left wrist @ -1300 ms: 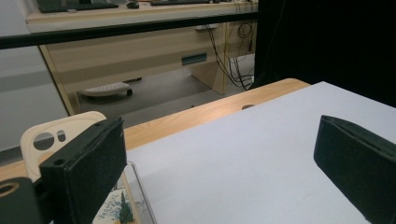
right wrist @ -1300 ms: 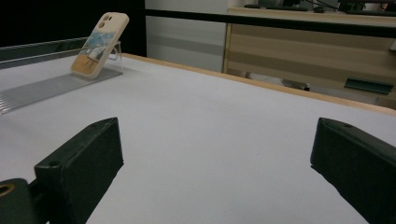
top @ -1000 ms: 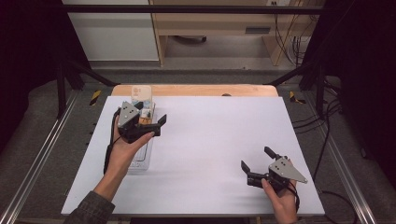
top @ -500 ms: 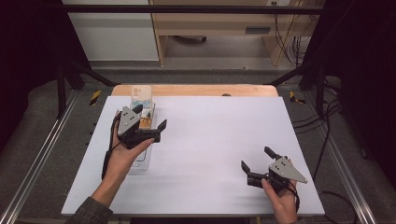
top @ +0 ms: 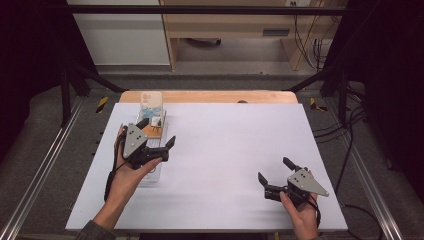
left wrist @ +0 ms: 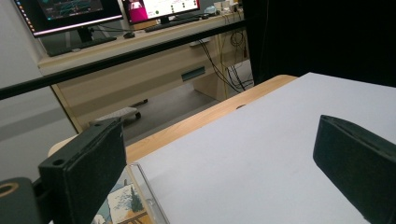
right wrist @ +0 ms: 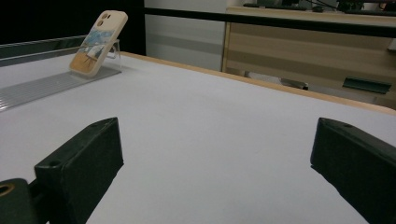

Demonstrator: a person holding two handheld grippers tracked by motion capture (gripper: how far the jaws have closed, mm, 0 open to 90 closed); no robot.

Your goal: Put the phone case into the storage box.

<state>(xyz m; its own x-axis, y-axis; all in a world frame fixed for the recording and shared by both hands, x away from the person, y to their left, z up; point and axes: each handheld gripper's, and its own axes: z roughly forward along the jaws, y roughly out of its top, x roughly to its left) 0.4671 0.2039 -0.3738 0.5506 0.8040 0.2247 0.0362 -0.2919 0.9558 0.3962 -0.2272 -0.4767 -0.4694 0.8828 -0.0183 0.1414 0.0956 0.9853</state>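
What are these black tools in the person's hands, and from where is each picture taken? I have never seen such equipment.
A person holds a hand tool with two black jaws in each hand. The high view looks down on a white table. There, the left gripper is at the left, the right gripper at the lower right. Each of the other two pictures comes from a camera that rides on one gripper and looks along its jaws. Both grippers stand open and hold nothing. On the table, a phone case with a painted picture leans on a clear stand at the far left side. The left gripper is beside that stand; the right one is far from it.
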